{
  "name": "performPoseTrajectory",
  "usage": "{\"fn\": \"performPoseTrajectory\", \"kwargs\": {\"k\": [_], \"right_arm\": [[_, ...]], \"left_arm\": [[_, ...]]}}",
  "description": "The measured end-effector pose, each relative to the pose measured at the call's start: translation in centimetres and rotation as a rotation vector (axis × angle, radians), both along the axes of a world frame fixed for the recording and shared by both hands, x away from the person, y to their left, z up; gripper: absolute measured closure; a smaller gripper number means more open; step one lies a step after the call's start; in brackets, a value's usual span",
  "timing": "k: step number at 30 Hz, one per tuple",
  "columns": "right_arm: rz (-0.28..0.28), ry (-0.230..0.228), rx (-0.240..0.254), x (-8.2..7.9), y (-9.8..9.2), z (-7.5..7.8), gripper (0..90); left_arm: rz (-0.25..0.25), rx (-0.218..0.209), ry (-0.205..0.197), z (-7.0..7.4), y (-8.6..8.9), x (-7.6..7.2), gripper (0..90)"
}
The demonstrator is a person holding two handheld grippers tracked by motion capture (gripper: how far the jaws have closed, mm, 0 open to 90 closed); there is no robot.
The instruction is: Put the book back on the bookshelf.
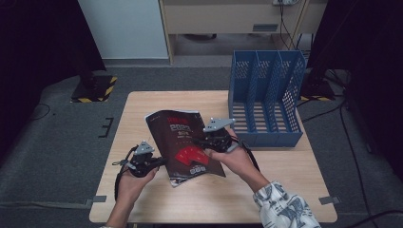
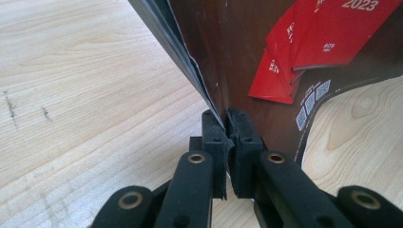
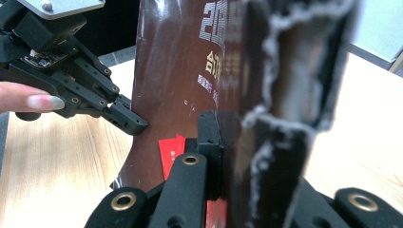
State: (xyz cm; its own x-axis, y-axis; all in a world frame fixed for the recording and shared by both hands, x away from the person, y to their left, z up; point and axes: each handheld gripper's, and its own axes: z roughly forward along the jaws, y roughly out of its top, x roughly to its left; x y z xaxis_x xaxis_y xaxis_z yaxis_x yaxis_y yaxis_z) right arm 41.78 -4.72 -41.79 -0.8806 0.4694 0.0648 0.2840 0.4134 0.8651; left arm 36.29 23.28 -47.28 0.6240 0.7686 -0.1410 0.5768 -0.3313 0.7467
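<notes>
A dark brown magazine (image 1: 183,137) with red books and "2023" on its cover is held tilted above the wooden table (image 1: 142,109). My left gripper (image 1: 161,162) is shut on its lower left edge; in the left gripper view the pads (image 2: 215,128) pinch the cover and pages of the magazine (image 2: 237,57). My right gripper (image 1: 197,141) is shut on the right edge. In the right gripper view the magazine (image 3: 176,71) stands between the jaws of the right gripper (image 3: 223,133), its near edge blurred and hiding the right jaw. The left gripper (image 3: 135,124) grips the far edge.
A blue three-slot file rack (image 1: 266,95) stands at the table's back right, close behind my right hand. Bare wood (image 2: 85,71) lies under and left of the magazine. Dark stands and cables sit on the grey floor around the table.
</notes>
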Motion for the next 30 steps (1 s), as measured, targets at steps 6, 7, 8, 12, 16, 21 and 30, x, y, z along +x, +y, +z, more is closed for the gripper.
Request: {"fn": "performPoseTrajectory", "kwargs": {"k": [6, 7, 8, 12, 16, 21, 30], "right_arm": [[-0.004, -0.012, 0.01, 0.1, -0.1, 0.3, 86.1], [-0.001, -0.015, 0.008, 0.1, -0.1, 0.4, 86.0], [0.001, -0.017, 0.004, 0.1, -0.1, 0.4, 86.0], [-0.003, -0.017, 0.011, 0.2, -0.1, 0.3, 86.0], [-0.005, -0.023, 0.022, 0.5, 0.1, 0.3, 85.5], [0.007, -0.032, 0.024, 0.3, 0.1, 0.4, 81.0], [0.028, -0.056, 0.027, -0.3, -0.4, 0.9, 63.4]], "left_arm": [[0.016, 0.008, -0.032, 0.8, 0.3, 0.1, 87.1], [0.019, 0.006, -0.036, 0.9, 0.4, 0.1, 87.2], [0.022, 0.005, -0.041, 1.0, 0.5, 0.0, 87.3], [0.033, 0.043, -0.067, 1.7, 0.5, 0.1, 87.4], [0.044, 0.063, -0.09, 2.1, 0.8, 0.4, 87.5], [0.039, 0.053, -0.095, 1.9, 1.0, 0.3, 87.6], [0.033, 0.052, -0.114, 2.0, 0.8, 0.1, 87.7]]}}
